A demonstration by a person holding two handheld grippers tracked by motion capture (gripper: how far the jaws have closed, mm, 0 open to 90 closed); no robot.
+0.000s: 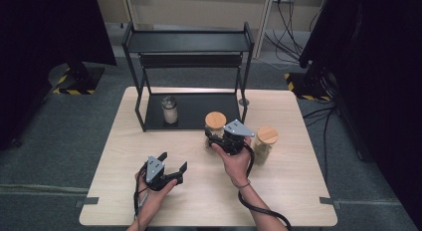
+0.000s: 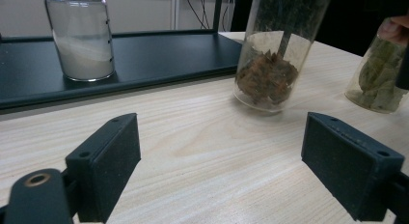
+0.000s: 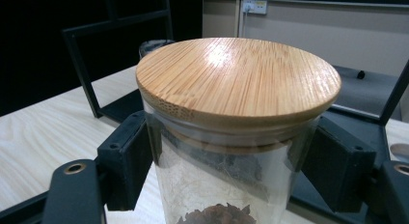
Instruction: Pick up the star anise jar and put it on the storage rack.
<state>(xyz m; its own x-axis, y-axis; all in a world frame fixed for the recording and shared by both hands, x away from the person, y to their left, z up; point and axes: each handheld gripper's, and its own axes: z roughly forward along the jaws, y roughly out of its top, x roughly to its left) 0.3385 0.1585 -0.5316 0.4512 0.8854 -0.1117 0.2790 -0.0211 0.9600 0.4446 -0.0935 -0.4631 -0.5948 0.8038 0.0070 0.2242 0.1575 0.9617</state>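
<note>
My right tool (image 3: 226, 171) clamps the jar (image 3: 231, 137) under its bamboo lid, beside the rack (image 1: 149, 124) on the counter (image 1: 278, 191). Left tool (image 2: 222, 171) gapes empty; its view shows brown flakes inside.

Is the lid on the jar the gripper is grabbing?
On. The round bamboo lid sits flat atop the clear glass jar between the right gripper jaws.

Glass jar (image 1: 215, 127), bamboo lid, brown leaves inside, upright before shelf
</note>
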